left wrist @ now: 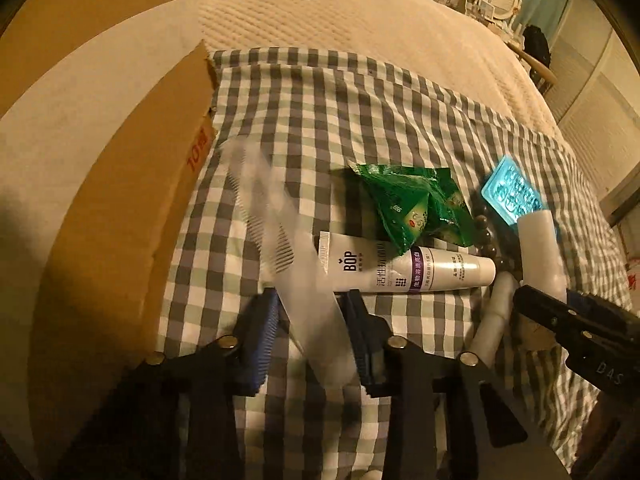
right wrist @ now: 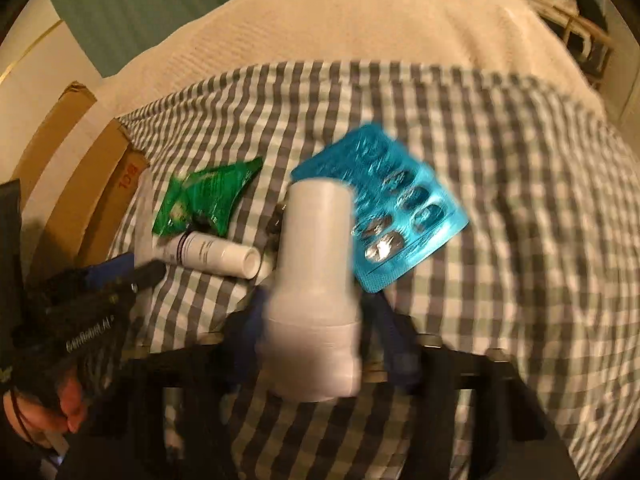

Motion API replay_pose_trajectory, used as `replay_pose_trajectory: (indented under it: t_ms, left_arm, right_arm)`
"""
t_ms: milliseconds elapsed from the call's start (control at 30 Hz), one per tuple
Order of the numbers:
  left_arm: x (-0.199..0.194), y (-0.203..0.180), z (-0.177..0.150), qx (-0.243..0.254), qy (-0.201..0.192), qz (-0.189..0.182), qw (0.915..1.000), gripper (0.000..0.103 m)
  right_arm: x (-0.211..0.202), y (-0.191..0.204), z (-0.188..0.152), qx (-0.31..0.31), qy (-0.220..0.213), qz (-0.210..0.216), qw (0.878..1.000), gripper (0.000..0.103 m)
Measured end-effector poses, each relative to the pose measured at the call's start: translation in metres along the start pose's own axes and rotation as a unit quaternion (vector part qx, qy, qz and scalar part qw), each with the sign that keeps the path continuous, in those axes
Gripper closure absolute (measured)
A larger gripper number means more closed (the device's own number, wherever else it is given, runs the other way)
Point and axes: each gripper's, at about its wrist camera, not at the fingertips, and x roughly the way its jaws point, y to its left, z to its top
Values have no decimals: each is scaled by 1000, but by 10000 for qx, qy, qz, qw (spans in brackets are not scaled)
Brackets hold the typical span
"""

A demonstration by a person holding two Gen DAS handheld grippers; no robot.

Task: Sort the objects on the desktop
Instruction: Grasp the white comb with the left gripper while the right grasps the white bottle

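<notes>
My left gripper (left wrist: 312, 320) is shut on a clear plastic comb (left wrist: 280, 240), blurred, slanting up-left above the checked cloth (left wrist: 360, 112). My right gripper (right wrist: 316, 320) is shut on a white bottle (right wrist: 316, 280), held above the cloth; it also shows at the right of the left wrist view (left wrist: 540, 252). On the cloth lie a white BOP tube (left wrist: 408, 268), a green sachet (left wrist: 416, 204), a blue pill blister (right wrist: 384, 208) and dark beads (left wrist: 492, 236). A second white bottle (left wrist: 492, 320) lies beside the tube.
An open cardboard box (left wrist: 132, 200) stands at the left edge of the cloth, also in the right wrist view (right wrist: 92, 184). A cream quilted bed cover (left wrist: 320, 16) lies beyond the cloth. Furniture stands at the far right.
</notes>
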Motion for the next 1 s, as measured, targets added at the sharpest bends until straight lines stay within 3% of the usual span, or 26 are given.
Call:
replay_pose_trajectory:
  t_ms: [67,500,533,567,833,1000]
  left_arm:
    - [-3,-2,-3,-14,28,-60,10000,78]
    - [-53,-22,-15,311,-160,-327,9989,81]
    - [-59,-23,-16,321,-182,-347,9987,83]
    - [-64,-25,-16,332,-198,-356,9986,99]
    - [-83,-27,-31,448,-125,-298,9985,99]
    - [-77,-25,-42,366,148,-276,9988,96]
  right_arm:
    - [-2,-2,-2,90,-28,25,10000,60]
    - [-53,0,-12,326,-241,130,9991,60]
    - [-58,2,-12,302,-274,119,9991,60]
    - [-64,4,-13,283,-304,109,9991,60]
    - [-117,15,-27,170,-568,77,9982,60]
    - [-138,20,-34,131,-698,60,9975,60]
